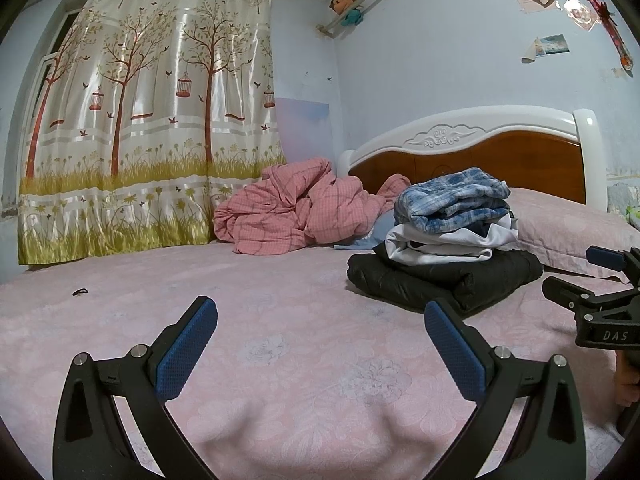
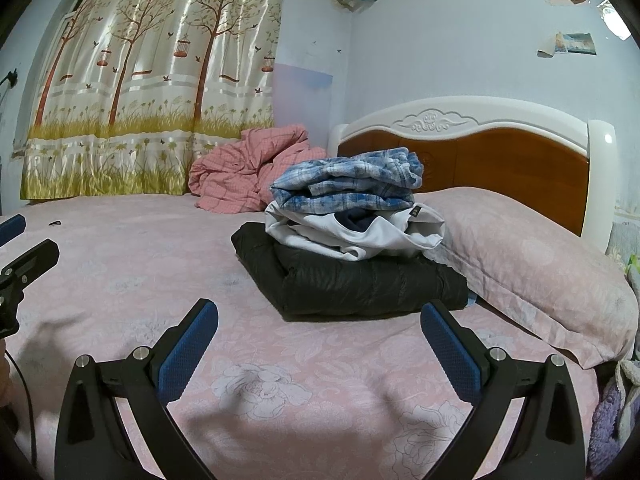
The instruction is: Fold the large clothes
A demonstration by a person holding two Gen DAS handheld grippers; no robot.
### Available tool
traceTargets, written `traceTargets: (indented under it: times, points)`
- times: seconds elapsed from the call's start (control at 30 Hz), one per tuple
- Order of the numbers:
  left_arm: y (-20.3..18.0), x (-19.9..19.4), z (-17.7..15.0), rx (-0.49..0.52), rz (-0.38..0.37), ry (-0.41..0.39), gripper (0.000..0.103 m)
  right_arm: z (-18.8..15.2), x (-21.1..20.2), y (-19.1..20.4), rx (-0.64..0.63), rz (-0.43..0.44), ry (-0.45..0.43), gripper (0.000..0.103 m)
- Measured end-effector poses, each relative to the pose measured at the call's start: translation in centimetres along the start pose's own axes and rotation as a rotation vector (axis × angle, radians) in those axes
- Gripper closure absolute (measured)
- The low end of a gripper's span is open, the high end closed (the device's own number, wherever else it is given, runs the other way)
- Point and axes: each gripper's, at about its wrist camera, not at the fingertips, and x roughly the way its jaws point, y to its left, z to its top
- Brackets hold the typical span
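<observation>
Folded clothes sit in a stack on the pink floral bed sheet, at about one o'clock from the left gripper and twelve o'clock from the right gripper. At the bottom lies a black padded jacket, folded into a thick block. On it rests a white garment with a dark blue layer showing in its folds, and a blue plaid shirt lies on top. The stack's right edge is just beside a pale pink pillow, which lies against the white and brown headboard.

Both grippers hang above the sheet with their blue-padded jaws spread wide and nothing between them. In the left wrist view the right gripper shows at three o'clock, beside the black jacket but apart from it; in the right wrist view the left gripper shows at nine o'clock.

At eleven o'clock from the stack a crumpled pink checked quilt is heaped near a tree-print curtain. A small dark object, too small to identify, lies on the sheet at ten o'clock in the left view. A stuffed toy perches on a high wall rail, and a few pictures hang on the pale blue wall.
</observation>
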Motion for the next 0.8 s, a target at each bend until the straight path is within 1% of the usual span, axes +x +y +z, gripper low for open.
traceTargets:
  times: [0.8]
  points:
    - [0.22,-0.12,0.00,0.006,-0.004,0.011,0.000,-0.01,-0.12,0.25,-0.008,-0.001,-0.002,0.001]
